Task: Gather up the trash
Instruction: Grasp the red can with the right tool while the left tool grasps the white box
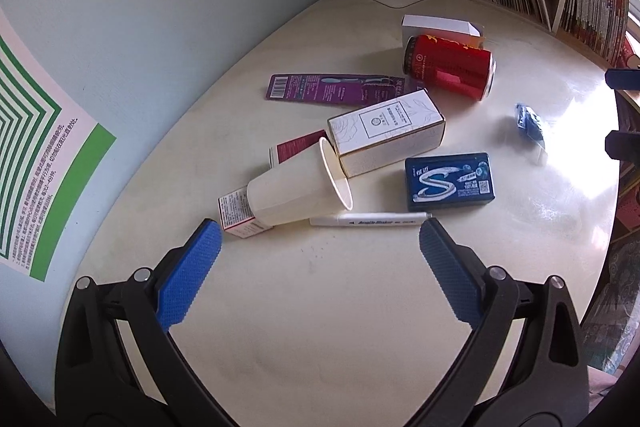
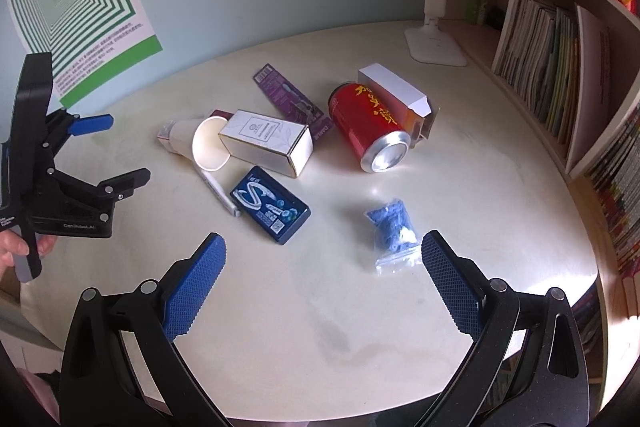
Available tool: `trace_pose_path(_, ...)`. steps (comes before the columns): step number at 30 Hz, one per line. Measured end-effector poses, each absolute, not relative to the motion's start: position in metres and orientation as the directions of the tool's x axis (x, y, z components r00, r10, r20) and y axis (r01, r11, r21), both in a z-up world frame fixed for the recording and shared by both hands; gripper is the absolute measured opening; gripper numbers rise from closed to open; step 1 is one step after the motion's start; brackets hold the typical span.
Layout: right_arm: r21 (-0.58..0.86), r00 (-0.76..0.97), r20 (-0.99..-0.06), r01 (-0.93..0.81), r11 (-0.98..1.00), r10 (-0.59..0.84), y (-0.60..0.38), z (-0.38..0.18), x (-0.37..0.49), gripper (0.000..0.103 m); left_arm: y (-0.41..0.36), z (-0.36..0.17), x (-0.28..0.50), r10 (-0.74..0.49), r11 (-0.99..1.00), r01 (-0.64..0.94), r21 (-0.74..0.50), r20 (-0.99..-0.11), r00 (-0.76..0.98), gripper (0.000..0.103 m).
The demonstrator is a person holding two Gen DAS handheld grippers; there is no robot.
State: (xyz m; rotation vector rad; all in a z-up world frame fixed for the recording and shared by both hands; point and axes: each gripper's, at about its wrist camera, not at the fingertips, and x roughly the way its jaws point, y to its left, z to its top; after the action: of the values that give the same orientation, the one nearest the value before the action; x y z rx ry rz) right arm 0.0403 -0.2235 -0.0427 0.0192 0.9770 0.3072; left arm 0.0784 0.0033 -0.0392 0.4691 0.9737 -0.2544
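- The left gripper (image 1: 320,227) hangs over the cream round desk (image 1: 340,327) with its blue fingers spread wide and nothing between them.
- The right gripper (image 2: 322,239) is spread wide too, and holds nothing.
- The trash lies in a pile in the middle of the desk, away from its edges.
- A white paper cup (image 1: 298,183) lies on its side, just past the left gripper, touching a white cardboard box with gold edges (image 1: 386,137).
- A thin white marker pen (image 1: 370,219) lies right beside the cup's rim.
- A shiny red drink can (image 2: 370,129) lies on its side nearer the far edge, against an open white box (image 2: 394,89).
- A flat dark blue gum box (image 2: 270,205) and a small clear bag of blue bits (image 2: 392,227) lie nearer the right gripper.
- I think the can may roll off if a finger bumps it, since it is round.
- The soft cup may get squashed if it is squeezed too hard.
- Grabbing the cup may also knock the pen or box away.
- I see no trash bin here.
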Motion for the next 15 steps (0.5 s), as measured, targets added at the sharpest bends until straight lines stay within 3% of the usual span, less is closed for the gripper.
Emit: trace_pose_path(15,0.147,0.435,-0.849,-0.353,0.924,0.301,-0.247,-0.071,0.139,0.097,-0.049,-0.076,0.147,0.036,0.776,0.539,0.327,-0.876,0.481,0.096)
